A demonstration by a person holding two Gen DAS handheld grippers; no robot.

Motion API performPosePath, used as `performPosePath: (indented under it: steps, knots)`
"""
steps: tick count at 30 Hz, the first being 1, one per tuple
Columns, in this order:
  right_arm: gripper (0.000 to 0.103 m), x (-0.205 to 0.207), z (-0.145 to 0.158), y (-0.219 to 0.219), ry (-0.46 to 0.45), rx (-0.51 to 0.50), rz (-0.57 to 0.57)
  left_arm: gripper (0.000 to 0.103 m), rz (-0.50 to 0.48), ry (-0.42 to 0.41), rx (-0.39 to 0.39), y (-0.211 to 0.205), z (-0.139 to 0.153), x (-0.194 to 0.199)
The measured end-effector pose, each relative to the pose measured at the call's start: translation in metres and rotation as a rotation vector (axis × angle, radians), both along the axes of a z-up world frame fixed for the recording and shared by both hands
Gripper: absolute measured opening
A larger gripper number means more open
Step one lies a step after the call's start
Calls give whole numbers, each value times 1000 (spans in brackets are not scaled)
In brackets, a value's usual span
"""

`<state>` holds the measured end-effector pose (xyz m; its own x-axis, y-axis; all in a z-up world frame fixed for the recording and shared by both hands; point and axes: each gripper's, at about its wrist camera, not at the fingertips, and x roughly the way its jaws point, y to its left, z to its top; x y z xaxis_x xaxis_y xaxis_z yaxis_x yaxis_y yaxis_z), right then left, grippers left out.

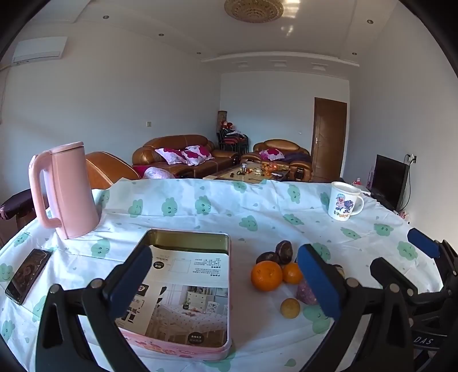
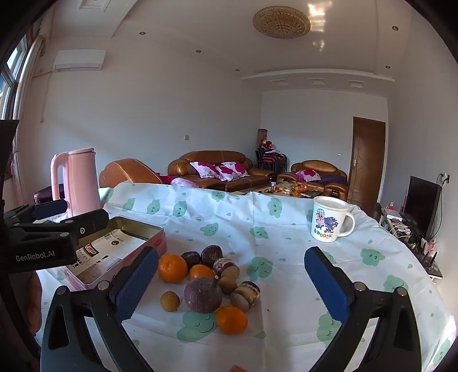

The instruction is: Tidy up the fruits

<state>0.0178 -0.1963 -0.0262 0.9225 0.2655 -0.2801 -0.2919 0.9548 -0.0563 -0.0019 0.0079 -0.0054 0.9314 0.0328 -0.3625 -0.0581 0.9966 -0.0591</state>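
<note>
From my left gripper (image 1: 226, 283), jaws wide and empty above the tin (image 1: 197, 243), fruit pile (image 1: 274, 271) just right of it, from my right gripper (image 2: 232, 283), also spread and empty, fruit (image 2: 206, 283) between its fingers, mug (image 2: 329, 220) beyond.

White-walled living room: brown leather sofa (image 2: 213, 168), wooden door (image 2: 367, 160), ceiling lamp (image 2: 281, 23).

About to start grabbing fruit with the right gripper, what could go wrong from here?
The round orange mandarins and the purple passion fruit lie touching in a loose pile; picking one may roll its neighbours. The pink rectangular tin box already holds a printed leaflet, so fruit might sit unevenly. The open right gripper could snag the cloud-patterned tablecloth.
</note>
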Motion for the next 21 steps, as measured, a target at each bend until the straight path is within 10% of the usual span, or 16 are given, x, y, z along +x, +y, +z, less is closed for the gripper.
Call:
performPosePath:
  steps: [21]
  knots:
    - [102,0,-1,1,16,2,-1,103,1,-3,1,-3,-1,-1]
